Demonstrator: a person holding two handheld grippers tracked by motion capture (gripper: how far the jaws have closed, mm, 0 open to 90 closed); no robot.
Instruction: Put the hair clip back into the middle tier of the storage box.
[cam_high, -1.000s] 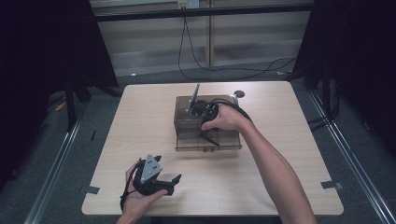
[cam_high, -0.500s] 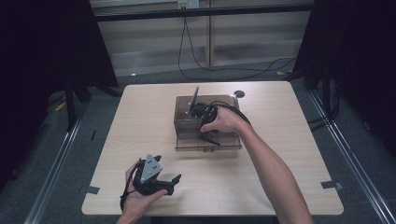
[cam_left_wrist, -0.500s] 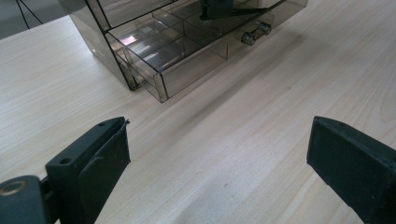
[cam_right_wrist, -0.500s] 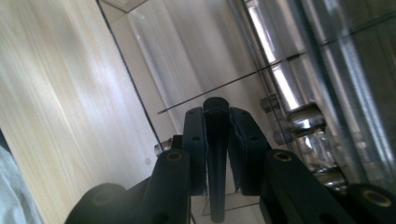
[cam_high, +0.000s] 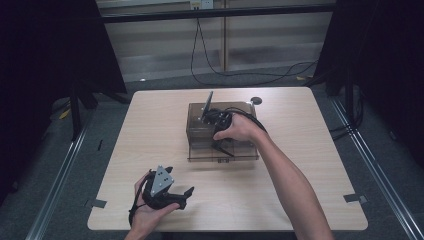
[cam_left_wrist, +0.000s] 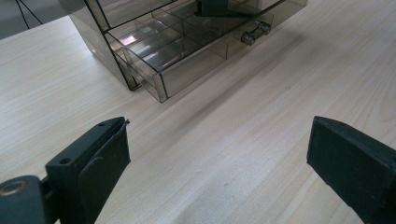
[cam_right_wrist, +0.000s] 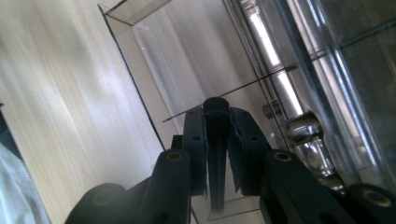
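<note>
A smoky clear drawer box (cam_high: 222, 150) stands in the middle of the wooden table (cam_high: 300, 190). My right gripper (cam_high: 211, 116) hovers over its top, shut on a thin black stick (cam_high: 207, 102) that points up and away. In the right gripper view the jaws (cam_right_wrist: 216, 116) clamp this black stick (cam_right_wrist: 217, 154) just above the box's clear wall. My left gripper (cam_high: 184, 197) rests open near the table's front left, held in a hand. Its view looks at the box (cam_left_wrist: 173, 46), whose lower drawer is pulled out, with divided compartments and two metal knobs (cam_left_wrist: 252, 36).
A small dark round grommet (cam_high: 256, 100) sits at the table's far edge. Tape marks (cam_high: 95, 203) lie at the front corners. Cables (cam_high: 235, 75) trail on the floor beyond the table, and dark stands flank both sides.
The right hand and its stick have shifted slightly left and toward me over the box. The left gripper has stayed where it was.
</note>
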